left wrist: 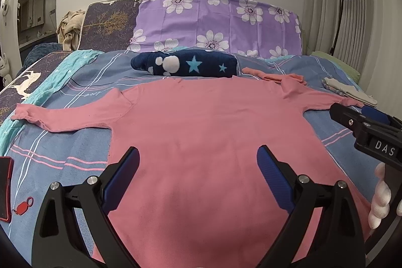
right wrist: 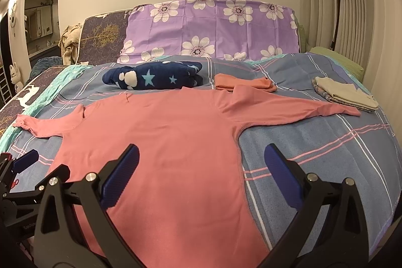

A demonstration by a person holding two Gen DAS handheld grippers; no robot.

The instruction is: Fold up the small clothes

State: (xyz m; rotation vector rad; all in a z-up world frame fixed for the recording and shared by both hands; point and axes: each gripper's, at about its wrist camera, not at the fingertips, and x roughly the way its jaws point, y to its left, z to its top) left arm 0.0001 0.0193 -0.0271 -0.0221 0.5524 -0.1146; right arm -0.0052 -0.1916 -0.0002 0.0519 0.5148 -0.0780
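Observation:
A pink long-sleeved shirt point(left wrist: 201, 132) lies flat on the bed with both sleeves spread out; it also shows in the right wrist view point(right wrist: 160, 142). My left gripper point(left wrist: 198, 167) is open and empty, above the shirt's lower body. My right gripper point(right wrist: 202, 162) is open and empty, above the shirt's right side edge. In the left wrist view the right gripper point(left wrist: 364, 122) shows at the right edge near the right sleeve end. In the right wrist view the left gripper point(right wrist: 22, 165) shows at the left edge.
A checked blue bedspread point(right wrist: 314, 142) covers the bed. Behind the shirt lie a folded navy star garment point(right wrist: 155, 78), a folded pink piece point(right wrist: 241, 83) and a folded beige stack point(right wrist: 344, 94). A purple flowered pillow point(right wrist: 213, 29) stands at the headboard. A red-cased phone point(left wrist: 5, 187) lies left.

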